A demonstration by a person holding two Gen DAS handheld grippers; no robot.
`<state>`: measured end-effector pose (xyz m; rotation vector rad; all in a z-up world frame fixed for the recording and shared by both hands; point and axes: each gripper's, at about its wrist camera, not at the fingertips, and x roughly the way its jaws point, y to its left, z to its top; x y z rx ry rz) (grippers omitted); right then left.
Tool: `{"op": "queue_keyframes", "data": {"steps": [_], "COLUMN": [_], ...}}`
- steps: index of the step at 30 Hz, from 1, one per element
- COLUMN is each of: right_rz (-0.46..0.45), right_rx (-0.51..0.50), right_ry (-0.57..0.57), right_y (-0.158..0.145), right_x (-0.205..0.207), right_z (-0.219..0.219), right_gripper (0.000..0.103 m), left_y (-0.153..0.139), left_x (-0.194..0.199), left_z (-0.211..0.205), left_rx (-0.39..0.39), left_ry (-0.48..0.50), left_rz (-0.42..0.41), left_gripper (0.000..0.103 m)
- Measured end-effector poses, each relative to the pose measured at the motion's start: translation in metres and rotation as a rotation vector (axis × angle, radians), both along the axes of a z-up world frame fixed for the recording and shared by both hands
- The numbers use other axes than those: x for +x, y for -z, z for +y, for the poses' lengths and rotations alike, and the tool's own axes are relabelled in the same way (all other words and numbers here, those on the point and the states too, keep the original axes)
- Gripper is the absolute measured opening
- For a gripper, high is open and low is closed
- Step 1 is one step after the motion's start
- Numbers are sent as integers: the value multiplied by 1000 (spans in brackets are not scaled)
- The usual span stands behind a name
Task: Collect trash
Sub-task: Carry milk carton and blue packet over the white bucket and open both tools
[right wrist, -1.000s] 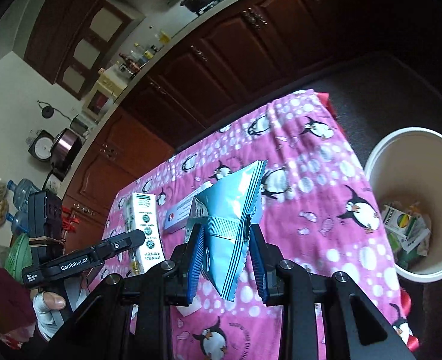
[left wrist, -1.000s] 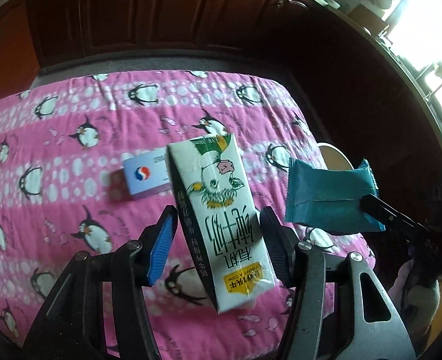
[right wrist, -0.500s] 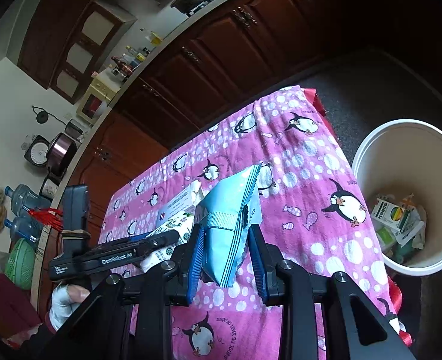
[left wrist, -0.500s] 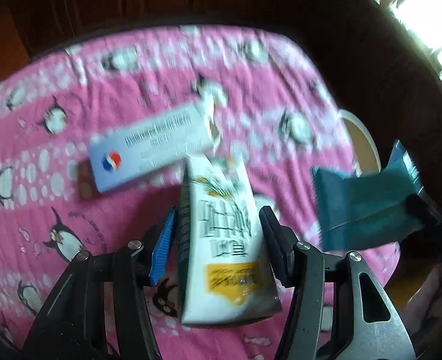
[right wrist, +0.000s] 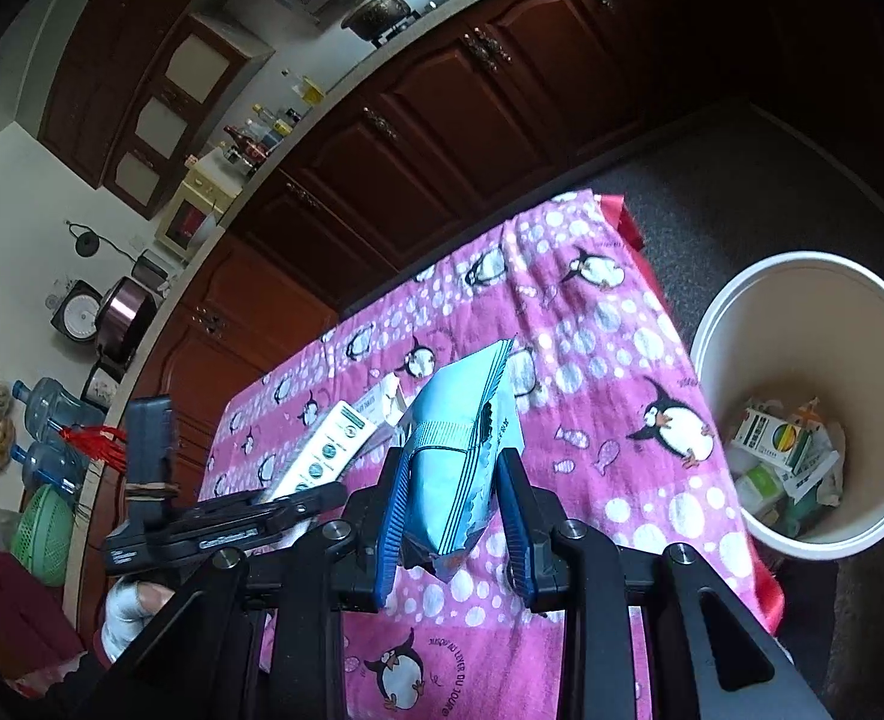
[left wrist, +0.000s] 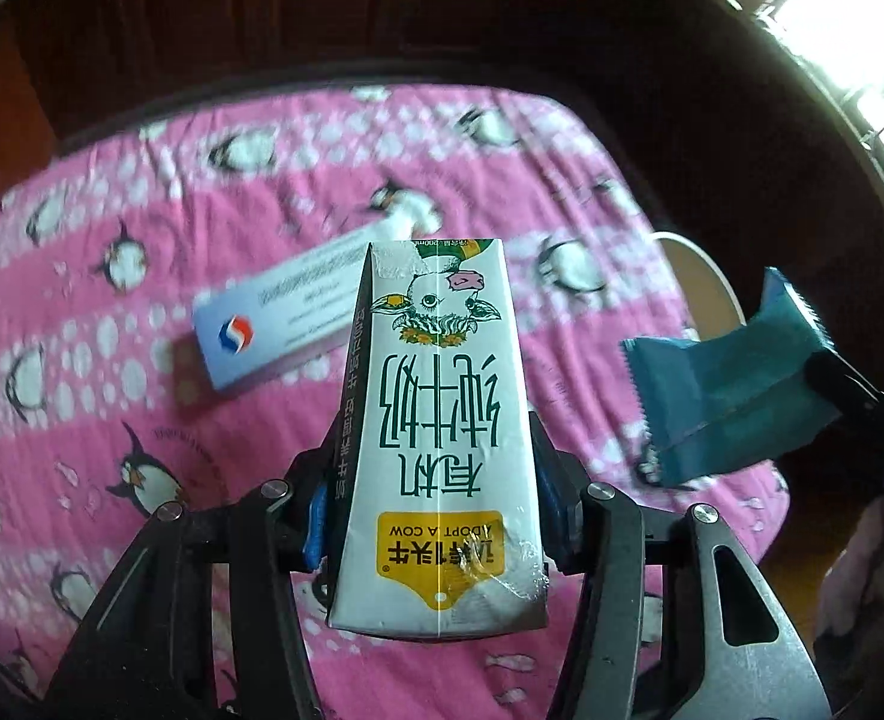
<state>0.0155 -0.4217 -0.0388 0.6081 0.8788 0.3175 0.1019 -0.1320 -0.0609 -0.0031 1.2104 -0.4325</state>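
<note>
2 grippers point(left wrist: 436, 516) point(right wrist: 451, 516), 1 carton point(left wrist: 442, 420), 1 pouch point(right wrist: 460, 450)

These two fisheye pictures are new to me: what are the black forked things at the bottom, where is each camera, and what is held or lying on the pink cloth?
No robot here: a person carries a two-finger hand-held gripper in each hand, and a camera on each looks forward along its fingers.

In the left wrist view, the left hand-held gripper has a milk carton between its blue pads; its jaws are closing on it.

In the right wrist view, the right hand-held gripper is shut on a blue wrapper.

A flat white box lies on the penguin tablecloth. Beside the table stands a bin with cartons already in it.
</note>
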Motion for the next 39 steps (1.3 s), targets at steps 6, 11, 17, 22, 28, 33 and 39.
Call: {"op": "queue_keyframes", "data": {"steps": [6, 11, 17, 22, 28, 33, 39], "right_rz": [-22, -33, -28, -15, 14, 43, 87], "right_rx": [-6, -13, -19, -25, -30, -41, -55], "right_ry": [42, 94, 163, 212, 274, 317, 361], "right_y": [-10, -16, -18, -14, -3, 7, 24], "right_x": [-5, -13, -21, -28, -35, -40, -43], "right_z": [-20, -47, -77, -99, -125, -142, -160], "right_gripper": [28, 28, 28, 28, 28, 28, 28], "left_y": [-20, -28, -33, -34, -26, -16, -3], "left_x": [-8, -13, -16, -19, -20, -16, -13], "left_z": [-21, -52, -84, -111, -144, -167, -189], "left_rx": [-4, -7, -11, -6, -2, -8, 0], "left_ry": [62, 120, 182, 234, 286, 311, 336], "left_rz": [-39, -58, -70, -68, -52, -22, 5], "left_gripper": [51, 51, 51, 51, 51, 51, 51]}}
